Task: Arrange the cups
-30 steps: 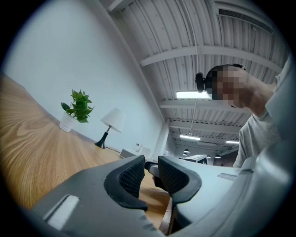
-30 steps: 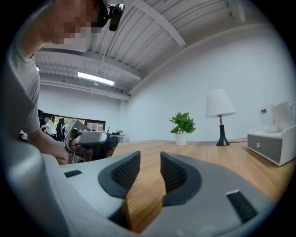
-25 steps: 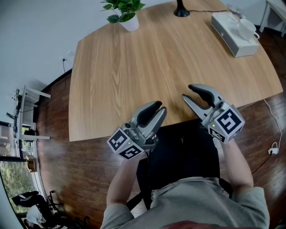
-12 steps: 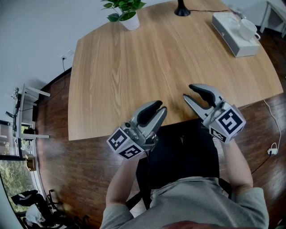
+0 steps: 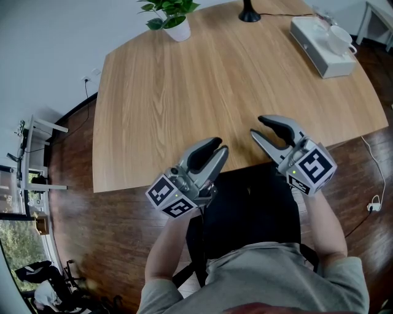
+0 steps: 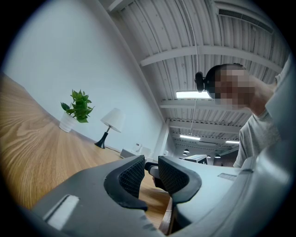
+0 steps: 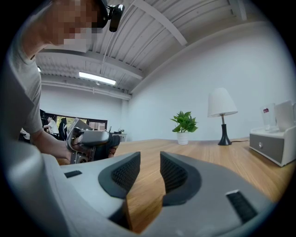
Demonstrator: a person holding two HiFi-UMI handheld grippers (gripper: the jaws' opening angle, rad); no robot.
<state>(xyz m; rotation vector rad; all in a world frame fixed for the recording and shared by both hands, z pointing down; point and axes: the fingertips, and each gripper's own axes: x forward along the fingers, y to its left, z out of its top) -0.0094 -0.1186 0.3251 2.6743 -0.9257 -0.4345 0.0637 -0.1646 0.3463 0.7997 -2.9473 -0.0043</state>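
A white cup (image 5: 341, 38) and a clear glass (image 5: 320, 19) stand on a white box (image 5: 314, 49) at the table's far right corner. In the right gripper view the box (image 7: 273, 145) carries clear cups (image 7: 269, 115). My left gripper (image 5: 215, 148) hovers at the table's near edge, open, with nothing between its jaws (image 6: 151, 172). My right gripper (image 5: 256, 127) is held beside it over the near edge, also open and empty (image 7: 150, 169). Both are far from the cups. Each gripper view shows the other gripper across from it.
A wooden table (image 5: 184, 92) fills the middle. A potted plant (image 5: 172, 18) and a black lamp base (image 5: 249, 13) stand along its far edge. The person's lap lies below the near edge. White shelving (image 5: 37, 153) stands on the dark floor at left.
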